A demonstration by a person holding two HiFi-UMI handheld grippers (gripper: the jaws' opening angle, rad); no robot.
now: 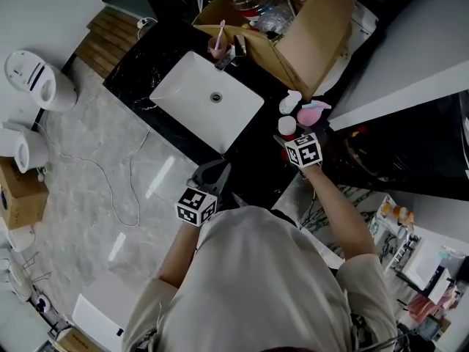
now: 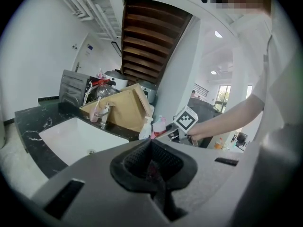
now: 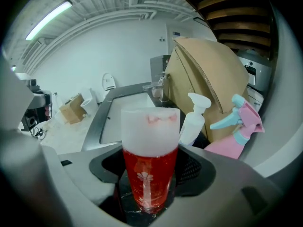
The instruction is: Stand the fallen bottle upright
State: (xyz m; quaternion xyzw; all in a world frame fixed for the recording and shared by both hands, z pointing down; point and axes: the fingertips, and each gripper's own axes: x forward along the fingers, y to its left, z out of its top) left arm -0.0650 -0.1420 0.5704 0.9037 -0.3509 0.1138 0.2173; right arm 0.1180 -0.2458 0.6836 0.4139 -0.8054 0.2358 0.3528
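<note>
Gripping a red see-through plastic bottle with a frosted white cap (image 3: 150, 171) in the right gripper (image 3: 150, 186), jaws pressed against its two sides low on the body. Stands upright, cap on top, base resting on the black marble bench (image 1: 133, 80). Sits toward the right end of the bench, past the white rectangular sink (image 1: 209, 97) set into the bench top. Seen from the head view as a pale cap (image 1: 286, 125) just ahead of the right gripper (image 1: 288, 133), close to the front edge.

Just beyond the bottle, nearer the back edge: a white plastic spray bottle (image 3: 193, 123), upright, and beside it a pink spray bottle with a teal trigger (image 3: 237, 135), also upright. Behind both, a large open brown cardboard box (image 3: 208, 72) at the back right corner of the bench. Further along the back edge, behind the sink, a small pink cup holding a toothbrush (image 1: 218, 47).

Held at the front edge of the bench, off the sink's near corner: the left gripper (image 2: 153, 163), black pads closed on each other, nothing between them, well apart from the bottle.
</note>
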